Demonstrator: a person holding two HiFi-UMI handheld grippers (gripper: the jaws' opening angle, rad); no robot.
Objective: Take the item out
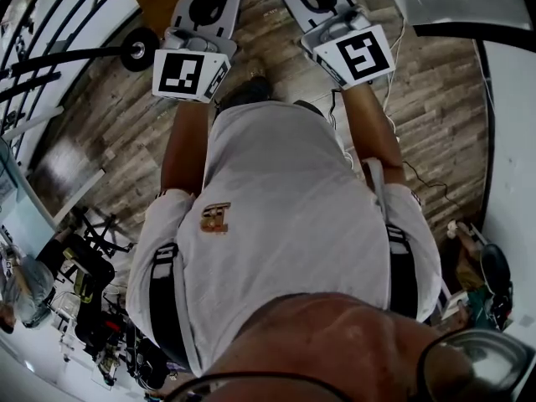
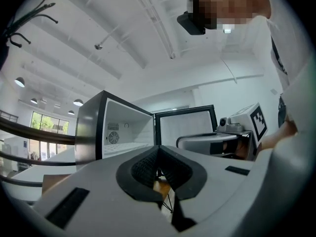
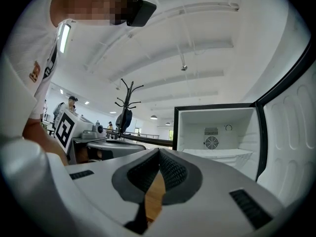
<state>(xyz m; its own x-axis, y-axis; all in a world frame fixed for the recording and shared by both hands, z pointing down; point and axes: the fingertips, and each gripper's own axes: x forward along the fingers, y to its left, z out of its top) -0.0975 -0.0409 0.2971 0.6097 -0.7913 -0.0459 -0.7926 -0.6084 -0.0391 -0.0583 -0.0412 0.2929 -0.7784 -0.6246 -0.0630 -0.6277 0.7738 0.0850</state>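
Left gripper [image 2: 159, 148] and right gripper [image 3: 159, 151] both have jaws closed on nothing, facing the open fridge [image 3: 217, 125]

Left gripper [image 2: 159, 148] fingers [image 2: 143, 169] pressed together — fridge [image 2: 90, 132] ahead, door [image 2: 185, 126] swung wide.

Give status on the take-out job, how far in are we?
Done: the fridge door stands open. In hand: nothing; the left gripper and right gripper both have jaws together and empty, short of the compartment. Left: all of it. No item shows on the visible shelf, so finding it, gripping it and pulling it out remain.
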